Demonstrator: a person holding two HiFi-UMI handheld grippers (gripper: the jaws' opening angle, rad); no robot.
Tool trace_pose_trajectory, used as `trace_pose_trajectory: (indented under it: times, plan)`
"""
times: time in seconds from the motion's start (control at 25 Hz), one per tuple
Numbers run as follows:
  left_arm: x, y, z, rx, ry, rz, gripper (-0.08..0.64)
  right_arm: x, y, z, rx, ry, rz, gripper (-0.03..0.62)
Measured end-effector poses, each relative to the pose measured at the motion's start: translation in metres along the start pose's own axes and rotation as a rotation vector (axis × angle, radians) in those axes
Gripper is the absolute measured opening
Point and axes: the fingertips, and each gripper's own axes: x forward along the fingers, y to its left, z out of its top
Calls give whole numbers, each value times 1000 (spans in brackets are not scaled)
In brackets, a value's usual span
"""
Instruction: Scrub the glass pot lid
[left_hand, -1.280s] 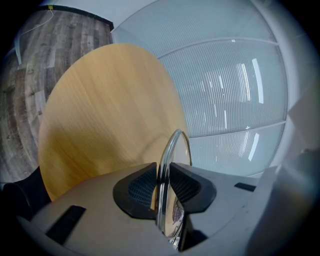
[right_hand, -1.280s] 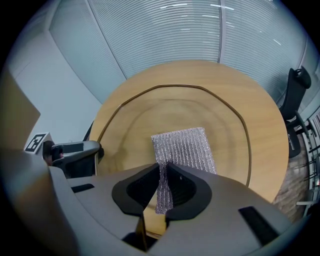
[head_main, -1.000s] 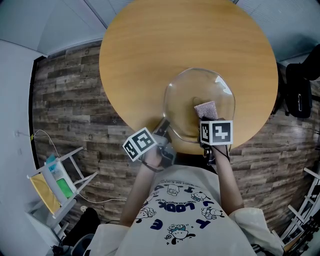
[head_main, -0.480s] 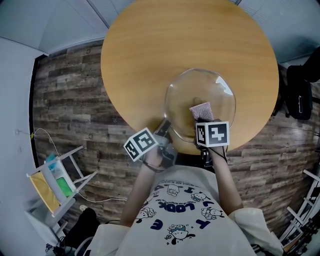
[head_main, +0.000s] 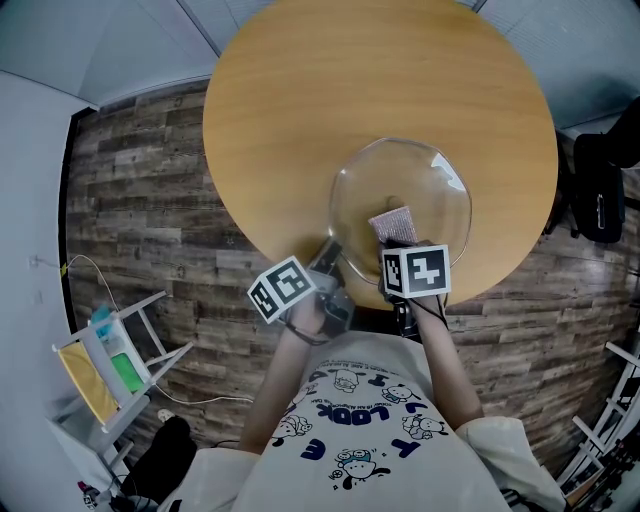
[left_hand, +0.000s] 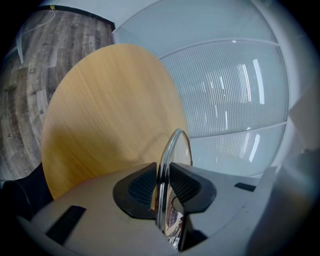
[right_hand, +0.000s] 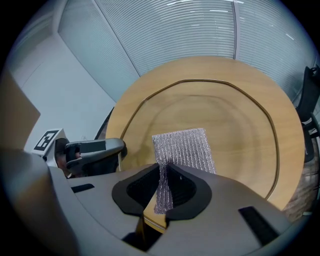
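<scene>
The glass pot lid lies tilted over the near edge of the round wooden table. My left gripper is shut on the lid's rim at its near left side; the rim stands edge-on between the jaws in the left gripper view. My right gripper is shut on a silver-grey scrubbing cloth, which lies flat on the lid's glass near its middle. In the head view the cloth shows just beyond the right gripper's marker cube.
The table takes up the upper middle of the head view, with wood-plank floor around it. A small white rack with yellow and green items stands at the lower left. A dark bag or chair is at the right edge.
My right gripper has slid left and toward me across the lid with the cloth. The left gripper and the lid have stayed put.
</scene>
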Motion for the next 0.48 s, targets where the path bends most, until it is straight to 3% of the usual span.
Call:
trace_pose_trajectory:
  times: [0.48]
  plan:
    - [0, 0, -1, 2, -7, 5, 81, 3, 14, 0, -31, 2, 28, 60]
